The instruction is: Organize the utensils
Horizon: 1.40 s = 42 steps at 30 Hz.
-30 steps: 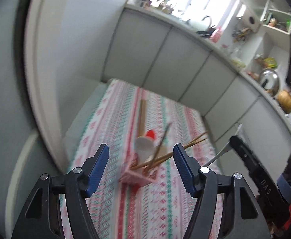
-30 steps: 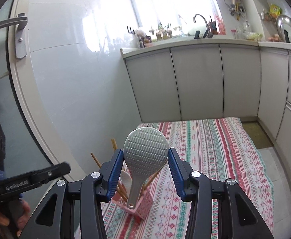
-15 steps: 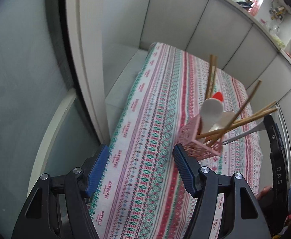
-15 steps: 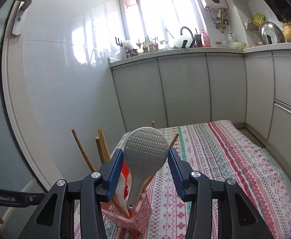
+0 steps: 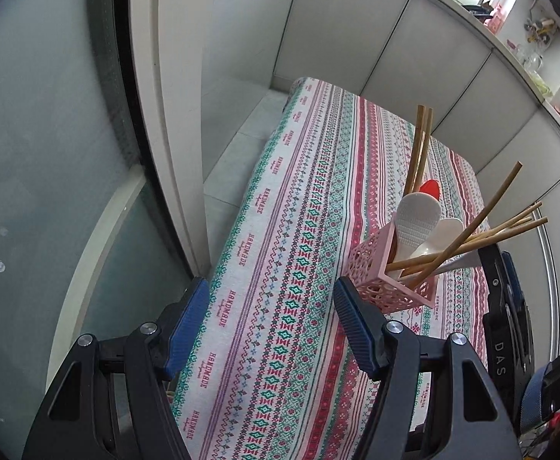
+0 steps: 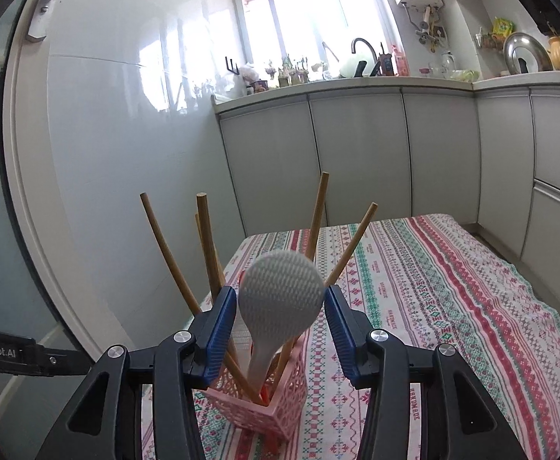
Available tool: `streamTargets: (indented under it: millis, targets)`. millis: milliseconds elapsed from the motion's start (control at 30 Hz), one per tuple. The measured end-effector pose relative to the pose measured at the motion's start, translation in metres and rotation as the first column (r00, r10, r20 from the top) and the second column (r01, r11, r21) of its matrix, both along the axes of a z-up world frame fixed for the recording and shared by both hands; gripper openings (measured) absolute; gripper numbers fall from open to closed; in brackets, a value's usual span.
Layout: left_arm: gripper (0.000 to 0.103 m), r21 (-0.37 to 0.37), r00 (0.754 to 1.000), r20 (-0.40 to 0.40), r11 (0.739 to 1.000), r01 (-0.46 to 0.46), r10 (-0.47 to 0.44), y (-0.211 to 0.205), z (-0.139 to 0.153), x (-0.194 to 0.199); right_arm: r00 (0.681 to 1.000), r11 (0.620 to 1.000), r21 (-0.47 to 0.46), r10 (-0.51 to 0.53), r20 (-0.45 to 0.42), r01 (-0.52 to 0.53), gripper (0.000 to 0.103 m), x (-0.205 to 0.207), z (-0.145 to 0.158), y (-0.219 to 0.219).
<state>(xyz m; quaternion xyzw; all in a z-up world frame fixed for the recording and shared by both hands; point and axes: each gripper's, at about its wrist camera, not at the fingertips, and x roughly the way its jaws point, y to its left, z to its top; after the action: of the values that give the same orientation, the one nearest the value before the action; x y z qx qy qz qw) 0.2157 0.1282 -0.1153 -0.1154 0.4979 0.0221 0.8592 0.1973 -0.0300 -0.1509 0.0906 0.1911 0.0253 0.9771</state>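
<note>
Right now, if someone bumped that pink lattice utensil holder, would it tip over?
Probably yes. The pink lattice utensil holder looks like thin, light plastic with a narrow base, and it stands free on the patterned tablecloth. The long wooden chopsticks and white rice paddle lean well beyond its rim, so the load seems top-heavy. It might slide first on the cloth.

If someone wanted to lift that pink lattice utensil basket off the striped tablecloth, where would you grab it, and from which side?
I'd probably pinch one upper wall of the pink lattice utensil basket, coming from above on the near-left side. Its top is open and the rim thin and straight, so jaws could straddle it. The wooden chopsticks fan out toward the right and the white rice paddles stand in the middle, leaving that left wall clearest.
</note>
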Motion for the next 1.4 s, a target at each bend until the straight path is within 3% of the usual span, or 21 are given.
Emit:
streamTargets:
  millis: [100,300,400,567,800,833,867,1100,1400]
  targets:
    - [0.071,0.005,1.000,-0.011,1.000,0.005,-0.005,-0.002,-0.001,0.001,1.000,1.000,0.021,0.017,-0.006,-0.017,0.065,-0.003,0.006,-0.004]
    - [0.074,0.012,1.000,-0.013,1.000,0.018,-0.018,-0.010,0.009,-0.005,0.999,0.998,0.054,0.030,-0.032,-0.029,0.066,-0.019,0.039,-0.024]
    - [0.083,0.024,0.998,0.027,0.998,0.052,-0.052,-0.022,0.025,-0.020,0.998,0.998,0.061,0.001,-0.056,0.003,0.074,-0.040,0.063,-0.046]
    - [0.094,0.088,0.989,0.111,0.992,0.090,-0.100,-0.052,0.059,-0.058,0.987,0.994,0.078,-0.071,-0.141,0.082,0.084,-0.085,0.096,-0.089]
    - [0.103,0.107,0.980,0.135,0.985,0.133,-0.147,-0.096,0.089,-0.131,0.955,0.991,0.038,-0.114,-0.274,0.129,0.092,-0.151,0.128,-0.125]
    - [0.103,0.133,0.977,0.143,0.982,0.137,-0.156,-0.104,0.094,-0.143,0.952,0.991,0.024,-0.121,-0.281,0.133,0.094,-0.161,0.132,-0.128]
    - [0.103,0.155,0.974,0.158,0.978,0.138,-0.163,-0.111,0.099,-0.154,0.949,0.990,0.006,-0.132,-0.287,0.140,0.103,-0.172,0.136,-0.130]
    - [0.103,0.222,0.955,0.238,0.967,0.127,-0.179,-0.137,0.128,-0.225,0.936,0.982,-0.053,-0.187,-0.300,0.179,0.103,-0.233,0.152,-0.144]
    - [0.103,0.263,0.947,0.255,0.956,0.129,-0.198,-0.146,0.136,-0.252,0.932,0.973,-0.112,-0.226,-0.284,0.202,0.103,-0.250,0.158,-0.145]
